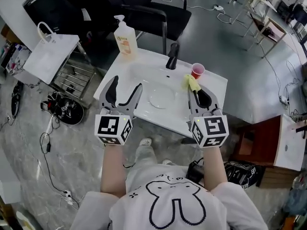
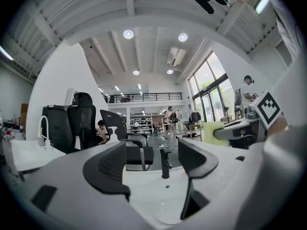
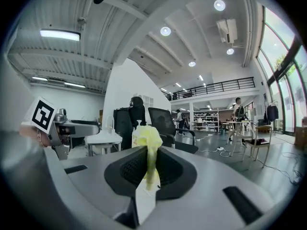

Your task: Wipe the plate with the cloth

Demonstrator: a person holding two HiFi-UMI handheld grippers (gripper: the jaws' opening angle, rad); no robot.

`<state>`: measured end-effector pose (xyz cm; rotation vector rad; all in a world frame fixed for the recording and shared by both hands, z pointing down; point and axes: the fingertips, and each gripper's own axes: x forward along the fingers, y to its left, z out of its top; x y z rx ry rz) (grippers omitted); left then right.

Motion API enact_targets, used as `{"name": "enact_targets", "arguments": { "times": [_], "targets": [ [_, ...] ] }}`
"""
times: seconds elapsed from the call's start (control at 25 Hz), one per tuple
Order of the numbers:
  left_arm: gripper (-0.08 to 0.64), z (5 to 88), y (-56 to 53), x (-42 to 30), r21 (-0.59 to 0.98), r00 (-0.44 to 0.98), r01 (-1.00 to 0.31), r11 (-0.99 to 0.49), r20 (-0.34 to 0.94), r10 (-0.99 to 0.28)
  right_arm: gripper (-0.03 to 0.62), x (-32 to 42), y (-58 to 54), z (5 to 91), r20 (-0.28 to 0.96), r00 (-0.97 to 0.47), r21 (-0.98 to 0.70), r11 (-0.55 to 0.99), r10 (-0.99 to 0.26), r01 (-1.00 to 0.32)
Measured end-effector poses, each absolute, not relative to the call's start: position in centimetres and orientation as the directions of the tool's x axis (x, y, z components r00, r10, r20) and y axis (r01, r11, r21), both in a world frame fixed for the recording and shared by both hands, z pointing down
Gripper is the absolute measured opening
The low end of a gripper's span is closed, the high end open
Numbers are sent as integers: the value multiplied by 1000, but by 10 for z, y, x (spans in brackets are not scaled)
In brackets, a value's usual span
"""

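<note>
A white plate (image 1: pixel 160 99) lies in the basin of the white sink (image 1: pixel 144 71). My left gripper (image 1: pixel 126 84) hovers over the sink's left side, open and empty, to the left of the plate. In the left gripper view its fingers (image 2: pixel 108 169) stand wide apart, with the plate's rim (image 2: pixel 166 219) low between them. My right gripper (image 1: pixel 195 89) is at the plate's right, shut on a yellow cloth (image 1: pixel 192 83). The right gripper view shows the cloth (image 3: pixel 149 152) pinched between the pads and sticking up above them.
A black faucet (image 1: pixel 171 56) stands behind the basin, with a red cup (image 1: pixel 197 71) to its right. A soap pump bottle (image 1: pixel 125 38) is at the sink's back left corner. Black office chairs (image 1: pixel 148 8) stand behind. A white bag (image 1: pixel 50 54) sits on a rack at the left.
</note>
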<state>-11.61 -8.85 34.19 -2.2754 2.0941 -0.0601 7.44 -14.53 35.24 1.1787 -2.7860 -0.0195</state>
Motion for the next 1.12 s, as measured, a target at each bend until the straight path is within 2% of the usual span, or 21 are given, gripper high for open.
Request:
{"name": "enact_targets", "arguments": {
  "times": [0.56,1.12],
  "targets": [
    [342,391,-214,-144,18,312,-950,-312,99,-945,51,56,-216,406,246,-502,19,521,-829,-853],
    [342,472,-261,-148,114,466,-885,-452,257,-847,51,41,-235,509,499,-395,-60,424,-772,-904]
  ]
}}
